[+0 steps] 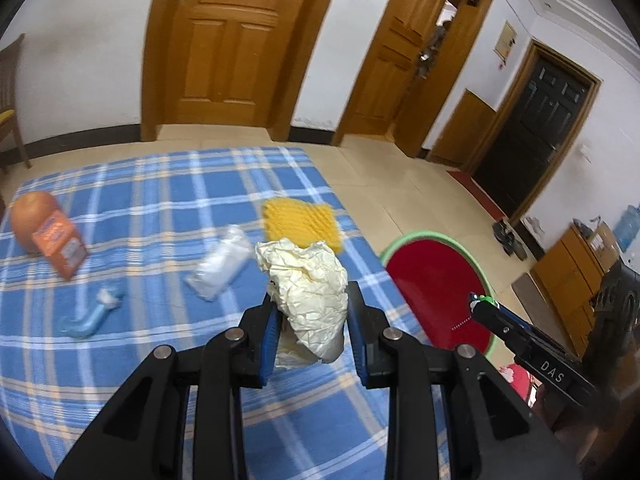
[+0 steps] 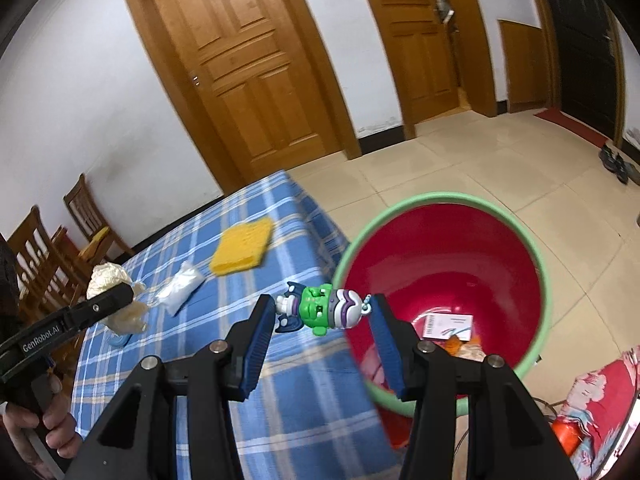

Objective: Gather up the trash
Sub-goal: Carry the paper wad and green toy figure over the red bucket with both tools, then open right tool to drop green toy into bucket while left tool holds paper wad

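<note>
My left gripper [image 1: 310, 300] is shut on a crumpled cream paper wad [image 1: 308, 284] and holds it above the blue plaid tablecloth [image 1: 160, 200]. The wad also shows in the right wrist view [image 2: 106, 278]. My right gripper [image 2: 322, 304] is shut on a small green and purple toy figure [image 2: 320, 308], held sideways at the table's edge beside the red bin with a green rim [image 2: 440, 264]. The bin holds a white label card [image 2: 448, 325] and orange scraps. The bin also shows in the left wrist view [image 1: 436, 284].
On the cloth lie a yellow sponge [image 1: 302, 222], a clear plastic bag [image 1: 222, 264], a pale blue plastic piece [image 1: 90, 314], an orange box [image 1: 60, 250] and an orange ball [image 1: 30, 220]. Wooden chairs [image 2: 44, 256] stand at the left. Doors line the far wall.
</note>
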Available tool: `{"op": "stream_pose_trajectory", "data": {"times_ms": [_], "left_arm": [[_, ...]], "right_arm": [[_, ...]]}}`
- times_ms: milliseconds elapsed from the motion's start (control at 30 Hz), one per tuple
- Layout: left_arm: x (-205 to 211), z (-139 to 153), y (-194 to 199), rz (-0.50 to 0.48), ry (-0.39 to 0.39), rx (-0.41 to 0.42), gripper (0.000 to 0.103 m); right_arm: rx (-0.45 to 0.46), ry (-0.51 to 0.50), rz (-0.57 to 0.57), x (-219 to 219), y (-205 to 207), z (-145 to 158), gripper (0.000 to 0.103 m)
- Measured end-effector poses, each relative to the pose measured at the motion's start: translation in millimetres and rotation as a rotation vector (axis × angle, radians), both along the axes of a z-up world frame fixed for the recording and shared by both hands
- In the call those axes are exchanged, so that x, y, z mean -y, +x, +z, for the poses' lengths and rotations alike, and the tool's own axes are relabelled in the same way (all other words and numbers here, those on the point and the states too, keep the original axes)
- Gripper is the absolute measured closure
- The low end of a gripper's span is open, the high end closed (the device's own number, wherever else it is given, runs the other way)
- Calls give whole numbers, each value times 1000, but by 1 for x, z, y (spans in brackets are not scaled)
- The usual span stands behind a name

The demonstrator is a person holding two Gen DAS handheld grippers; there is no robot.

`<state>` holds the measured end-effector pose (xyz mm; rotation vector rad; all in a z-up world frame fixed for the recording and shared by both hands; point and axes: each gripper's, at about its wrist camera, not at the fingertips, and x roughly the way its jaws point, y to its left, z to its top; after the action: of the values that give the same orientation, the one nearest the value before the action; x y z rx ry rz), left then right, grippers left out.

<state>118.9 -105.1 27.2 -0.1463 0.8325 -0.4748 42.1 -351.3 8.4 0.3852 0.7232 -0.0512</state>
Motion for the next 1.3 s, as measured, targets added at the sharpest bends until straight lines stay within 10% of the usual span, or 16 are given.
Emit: {"op": "stream_pose_trajectory", "data": {"times_ms": [1300], "left_arm": [[144, -54, 21, -226, 123, -73, 73]], "right_arm": [[-91, 94, -239, 99, -19, -57, 38]]}}
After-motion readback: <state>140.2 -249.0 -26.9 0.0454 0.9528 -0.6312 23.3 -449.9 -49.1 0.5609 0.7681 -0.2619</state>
